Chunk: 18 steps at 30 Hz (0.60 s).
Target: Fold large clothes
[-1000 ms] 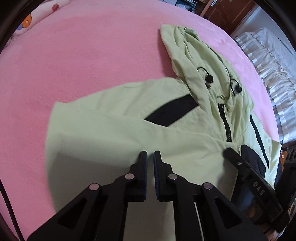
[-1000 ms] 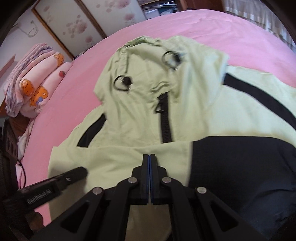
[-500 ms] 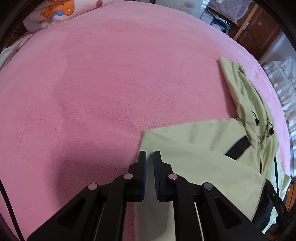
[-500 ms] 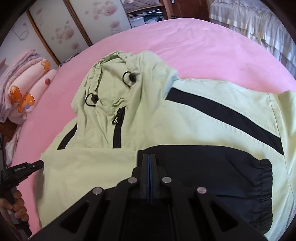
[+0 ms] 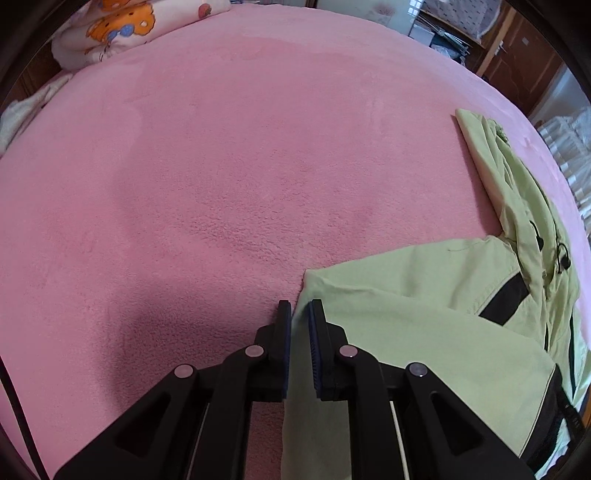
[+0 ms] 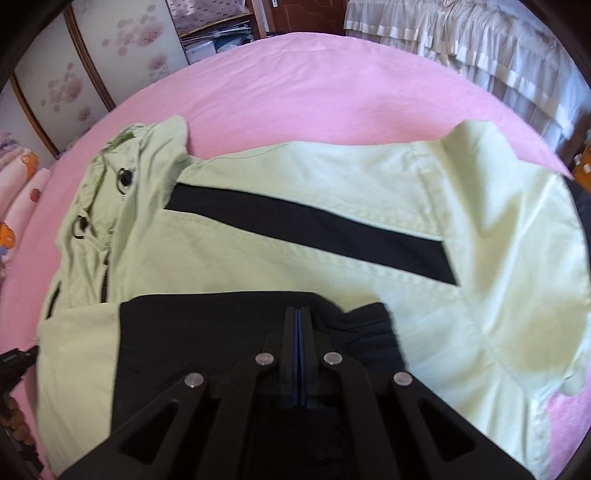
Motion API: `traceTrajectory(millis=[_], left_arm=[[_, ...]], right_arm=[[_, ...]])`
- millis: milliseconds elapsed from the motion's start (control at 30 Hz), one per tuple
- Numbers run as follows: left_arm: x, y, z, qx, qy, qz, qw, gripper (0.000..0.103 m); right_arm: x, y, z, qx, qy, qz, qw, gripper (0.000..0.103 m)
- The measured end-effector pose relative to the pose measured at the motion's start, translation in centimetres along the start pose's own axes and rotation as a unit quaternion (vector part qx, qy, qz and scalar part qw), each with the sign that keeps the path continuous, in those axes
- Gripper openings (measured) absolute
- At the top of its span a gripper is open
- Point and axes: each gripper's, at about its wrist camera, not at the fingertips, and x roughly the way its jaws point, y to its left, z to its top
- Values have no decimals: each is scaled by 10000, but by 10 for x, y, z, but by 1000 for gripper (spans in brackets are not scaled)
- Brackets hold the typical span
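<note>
Lime-green jacket [image 6: 332, 177] spread on the pink bed [image 5: 221, 177], a gripper over each side.

Left gripper [image 5: 299, 314]: fingers nearly closed, a narrow gap, nothing clamped, above the jacket's edge, which runs off toward 3 o'clock. Right gripper [image 6: 299, 314]: fingers fully closed and empty over the jacket's black panel [image 6: 207, 325]; beyond lies the black stripe [image 6: 314, 236], the hood [image 6: 122, 173] at 10 o'clock. Patterned bedding [image 5: 110, 33] lies at the far bed edge.
</note>
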Motion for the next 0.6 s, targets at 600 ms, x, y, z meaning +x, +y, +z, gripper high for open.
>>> traceTrajectory(millis=[600], left_arm=[[-114, -26, -97, 499, 502, -531, 9961, 31]], right_arm=[[-106, -46, -47, 1015, 142, 69, 9947, 1]])
